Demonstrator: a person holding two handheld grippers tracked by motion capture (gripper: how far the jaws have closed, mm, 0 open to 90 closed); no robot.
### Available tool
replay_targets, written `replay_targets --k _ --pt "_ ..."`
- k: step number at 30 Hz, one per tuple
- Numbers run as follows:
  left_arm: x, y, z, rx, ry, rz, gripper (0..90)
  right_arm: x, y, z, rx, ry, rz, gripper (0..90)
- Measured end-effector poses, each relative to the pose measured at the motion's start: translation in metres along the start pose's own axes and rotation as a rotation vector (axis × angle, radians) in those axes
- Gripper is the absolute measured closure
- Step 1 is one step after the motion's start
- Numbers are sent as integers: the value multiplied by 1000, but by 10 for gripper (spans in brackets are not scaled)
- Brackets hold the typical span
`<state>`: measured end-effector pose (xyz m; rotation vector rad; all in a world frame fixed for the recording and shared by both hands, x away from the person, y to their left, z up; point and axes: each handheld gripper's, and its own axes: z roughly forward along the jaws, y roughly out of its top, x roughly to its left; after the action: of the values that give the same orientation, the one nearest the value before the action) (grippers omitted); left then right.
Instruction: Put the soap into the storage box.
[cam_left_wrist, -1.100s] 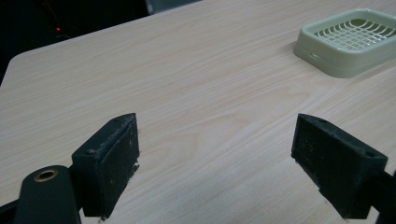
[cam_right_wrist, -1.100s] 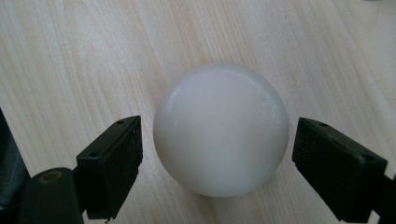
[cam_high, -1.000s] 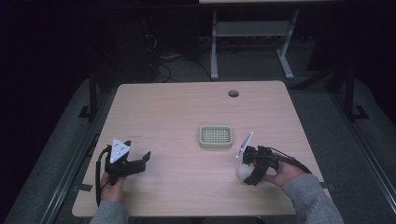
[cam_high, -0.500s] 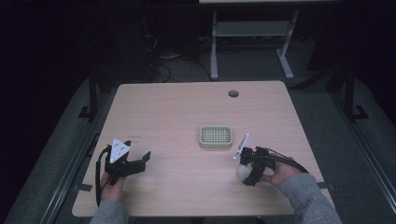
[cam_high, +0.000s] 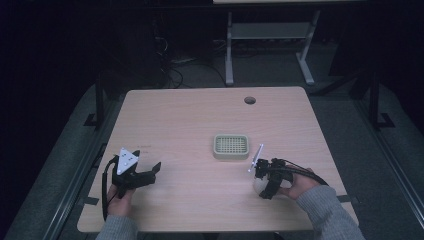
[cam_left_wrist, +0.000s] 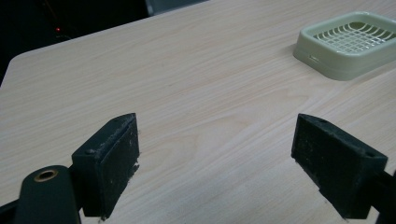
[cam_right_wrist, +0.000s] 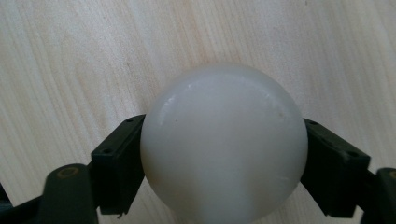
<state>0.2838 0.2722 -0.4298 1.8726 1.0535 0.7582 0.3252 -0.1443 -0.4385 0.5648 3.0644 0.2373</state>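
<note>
right gripper (cam_right_wrist: 223, 161): I had it clamped on the white ball (cam_right_wrist: 223, 149), one jaw on each flank, pointing down at the table (cam_high: 190, 115).
left gripper (cam_left_wrist: 224, 158): jaws spread wide, nothing between them, resting low over bare wood.
tray (cam_high: 231, 146): green slotted tray at mid-table, up and left of the ball, near it.
key relation: my right hand (cam_high: 295, 186) was much nearer the tray than my left.
ball axis: round, none.

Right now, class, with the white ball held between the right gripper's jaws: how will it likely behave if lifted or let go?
The ball is round and smooth, so it would probably roll across the flat table if released. Its glossy surface looks slippery; the right gripper touches it only at its two sides, so it might slip out. It seems rigid, undented.
</note>
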Motion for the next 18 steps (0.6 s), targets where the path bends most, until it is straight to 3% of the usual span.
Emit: replay_targets --k 18 --pt "1 0 1 4 4 -8 148 -2 -3 -2 6 32 3 233"
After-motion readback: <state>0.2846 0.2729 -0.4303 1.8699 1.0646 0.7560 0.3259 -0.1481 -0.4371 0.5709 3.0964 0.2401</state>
